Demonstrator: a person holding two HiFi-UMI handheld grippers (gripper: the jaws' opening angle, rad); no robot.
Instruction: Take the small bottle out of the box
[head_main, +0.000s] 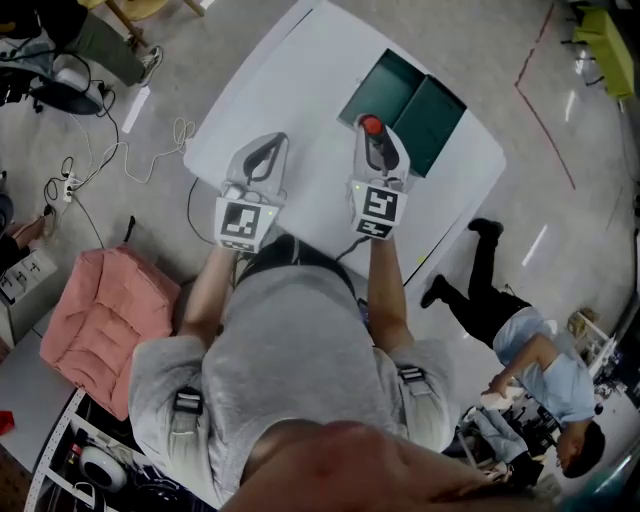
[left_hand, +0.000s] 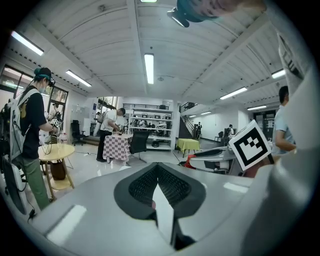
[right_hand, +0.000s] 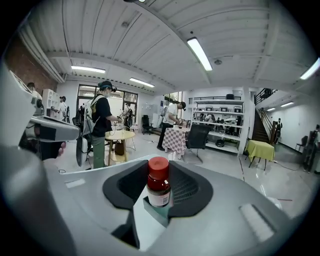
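A small brown bottle (right_hand: 158, 187) with a red cap (head_main: 371, 125) and a white label stands upright between the pads of my right gripper (head_main: 373, 133), which is shut on it. The bottle hangs at the near edge of the open dark green box (head_main: 405, 103) on the white table (head_main: 300, 90). A teal corner of the box (right_hand: 156, 211) shows just below the bottle. My left gripper (head_main: 266, 148) hovers over the table to the left of the box, its pads together with nothing between them (left_hand: 157, 169).
A pink cushion (head_main: 105, 318) and cables (head_main: 150, 150) lie on the floor left of the table. Another person (head_main: 525, 345) is low on the floor at the right. Tables, chairs and standing people fill the room beyond.
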